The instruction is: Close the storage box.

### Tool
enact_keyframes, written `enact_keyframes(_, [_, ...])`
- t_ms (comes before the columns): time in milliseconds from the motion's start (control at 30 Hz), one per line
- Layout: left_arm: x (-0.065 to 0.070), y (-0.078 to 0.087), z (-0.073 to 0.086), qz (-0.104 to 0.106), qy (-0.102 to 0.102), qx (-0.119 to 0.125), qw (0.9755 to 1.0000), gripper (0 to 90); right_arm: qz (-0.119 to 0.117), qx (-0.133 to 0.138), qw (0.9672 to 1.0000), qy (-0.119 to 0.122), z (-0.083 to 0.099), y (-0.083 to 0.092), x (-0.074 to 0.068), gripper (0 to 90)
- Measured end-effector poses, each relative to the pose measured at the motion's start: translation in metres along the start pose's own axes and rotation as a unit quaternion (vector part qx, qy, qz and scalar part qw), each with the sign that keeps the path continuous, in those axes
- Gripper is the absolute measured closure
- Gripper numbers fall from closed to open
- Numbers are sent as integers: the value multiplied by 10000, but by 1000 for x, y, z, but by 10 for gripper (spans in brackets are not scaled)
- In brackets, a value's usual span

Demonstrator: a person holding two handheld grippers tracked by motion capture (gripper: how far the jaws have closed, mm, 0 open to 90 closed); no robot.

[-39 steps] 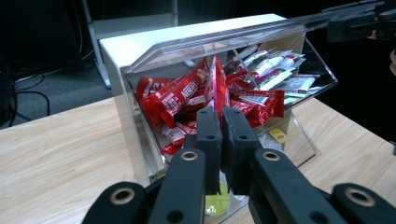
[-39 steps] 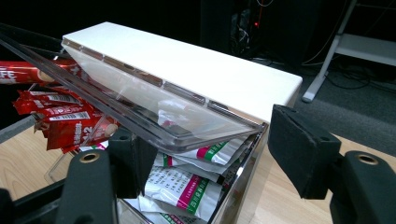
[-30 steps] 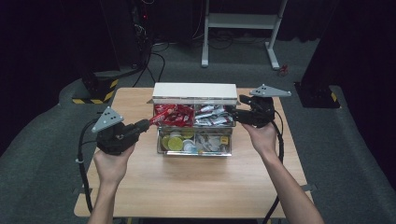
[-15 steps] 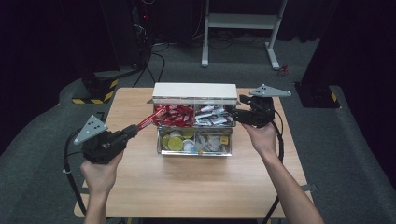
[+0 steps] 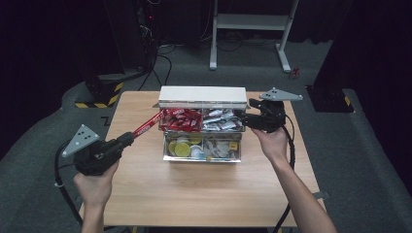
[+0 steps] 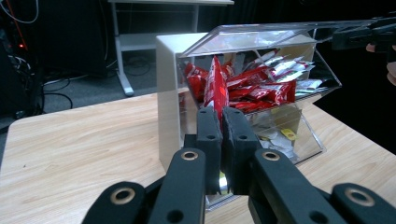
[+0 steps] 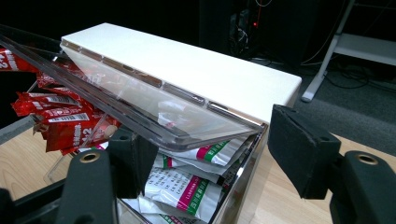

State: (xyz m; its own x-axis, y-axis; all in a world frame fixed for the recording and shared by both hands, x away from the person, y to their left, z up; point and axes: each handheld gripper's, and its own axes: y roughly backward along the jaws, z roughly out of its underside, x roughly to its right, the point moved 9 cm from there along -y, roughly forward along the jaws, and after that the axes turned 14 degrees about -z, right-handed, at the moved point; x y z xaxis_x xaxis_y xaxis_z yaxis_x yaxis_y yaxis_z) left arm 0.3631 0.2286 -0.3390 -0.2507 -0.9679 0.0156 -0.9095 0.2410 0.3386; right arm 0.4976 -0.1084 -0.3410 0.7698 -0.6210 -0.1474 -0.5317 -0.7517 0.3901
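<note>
We log one red sachet [image 5: 147, 126], light, soft, crinkly, pinched endwise in our closed left tool [image 5: 127, 139] just left of the clear box [image 5: 201, 156]; right tool [image 7: 205, 154] open, propping the lid [image 7: 140, 100]

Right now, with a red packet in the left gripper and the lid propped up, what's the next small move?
Probably draw the left gripper a bit farther back from the clear box: it is shut on the red packet, whose far end still lies at the box's edge. Keep the right gripper under the lid.
</note>
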Motion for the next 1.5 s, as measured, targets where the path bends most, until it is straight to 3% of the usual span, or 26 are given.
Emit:
enact_keyframes(433, [-23, 11, 12, -200, 225, 27, 9995, 863, 11, 3, 10000, 14, 0, 0, 0, 339])
enact_keyframes(800, [-35, 7, 29, -325, 373, -91, 9987, 863, 36, 1, 10000, 27, 0, 0, 0, 341])
enact_keyframes(1500, [-39, -18, 52, -473, 468, -247, 9975, 861, -2, -7, 10000, 9, 1, 0, 4, 341])
